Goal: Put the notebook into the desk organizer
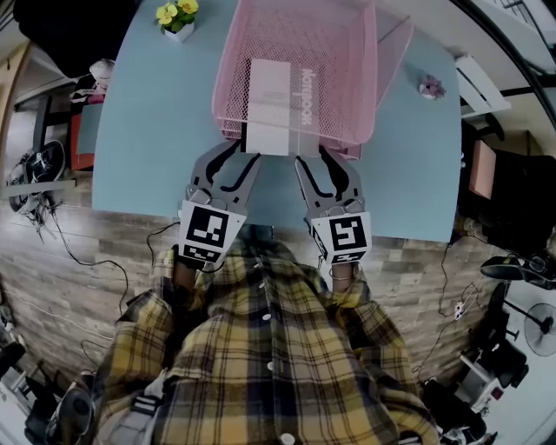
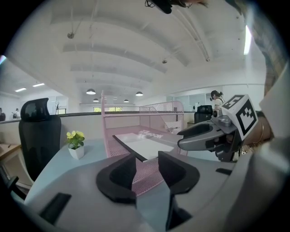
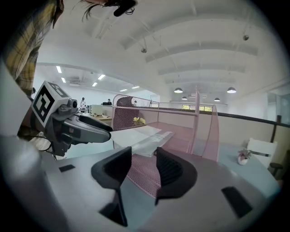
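Observation:
A white notebook point(image 1: 269, 104) lies flat in the pink mesh desk organizer point(image 1: 373, 78), its near end sticking out over the organizer's front edge. My left gripper point(image 1: 234, 156) sits just in front of the notebook's left near corner, my right gripper point(image 1: 314, 159) in front of its right near corner. In the left gripper view the jaws point(image 2: 147, 159) stand apart, with the notebook point(image 2: 145, 142) just beyond them and pink mesh showing in the gap. The right gripper view shows the same: jaws point(image 3: 144, 154) apart, the notebook point(image 3: 136, 136) ahead. Neither gripper's pads press on anything.
The organizer stands on a light blue table point(image 1: 148, 130). A small pot of yellow flowers point(image 1: 178, 17) is at the back left, a small pink ornament point(image 1: 431, 86) at the right. A black office chair point(image 2: 40, 131) stands beyond the table's left. Cables lie on the wooden floor.

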A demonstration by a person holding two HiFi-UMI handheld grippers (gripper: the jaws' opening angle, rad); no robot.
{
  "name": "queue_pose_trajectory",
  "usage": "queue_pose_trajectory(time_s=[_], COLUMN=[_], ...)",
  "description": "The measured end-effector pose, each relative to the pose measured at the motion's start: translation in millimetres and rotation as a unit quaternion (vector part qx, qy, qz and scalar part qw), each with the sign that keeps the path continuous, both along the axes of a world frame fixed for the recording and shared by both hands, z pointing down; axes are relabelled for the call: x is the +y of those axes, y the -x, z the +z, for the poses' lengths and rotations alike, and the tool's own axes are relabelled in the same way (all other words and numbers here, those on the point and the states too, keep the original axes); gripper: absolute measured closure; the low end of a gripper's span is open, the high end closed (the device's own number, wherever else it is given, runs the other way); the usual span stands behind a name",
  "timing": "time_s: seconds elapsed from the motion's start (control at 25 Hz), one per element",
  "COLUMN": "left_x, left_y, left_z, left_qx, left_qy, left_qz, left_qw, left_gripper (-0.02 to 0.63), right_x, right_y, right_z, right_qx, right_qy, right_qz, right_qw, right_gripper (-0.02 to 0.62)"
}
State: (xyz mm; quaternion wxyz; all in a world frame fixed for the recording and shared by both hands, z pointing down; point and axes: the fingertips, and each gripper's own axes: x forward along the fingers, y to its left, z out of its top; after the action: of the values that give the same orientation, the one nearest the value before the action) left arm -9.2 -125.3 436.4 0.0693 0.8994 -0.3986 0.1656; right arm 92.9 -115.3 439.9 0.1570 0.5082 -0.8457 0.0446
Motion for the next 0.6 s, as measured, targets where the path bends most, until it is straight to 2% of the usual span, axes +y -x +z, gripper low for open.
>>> queue_pose_trajectory(time_s=[0.6], left_x=[-19], left_y=[-4], left_z=[3], left_qx=[-0.028], left_qy=[-0.003], left_qz=[-0.023], left_qw=[0.9993], left_gripper=[0.468], right_x=[-11], right_y=[-4], right_z=[1], right_qx=[0.044], right_qy=[-0.009], right_qz=[0.021], right_qw=[0.999], right_gripper=[0.453])
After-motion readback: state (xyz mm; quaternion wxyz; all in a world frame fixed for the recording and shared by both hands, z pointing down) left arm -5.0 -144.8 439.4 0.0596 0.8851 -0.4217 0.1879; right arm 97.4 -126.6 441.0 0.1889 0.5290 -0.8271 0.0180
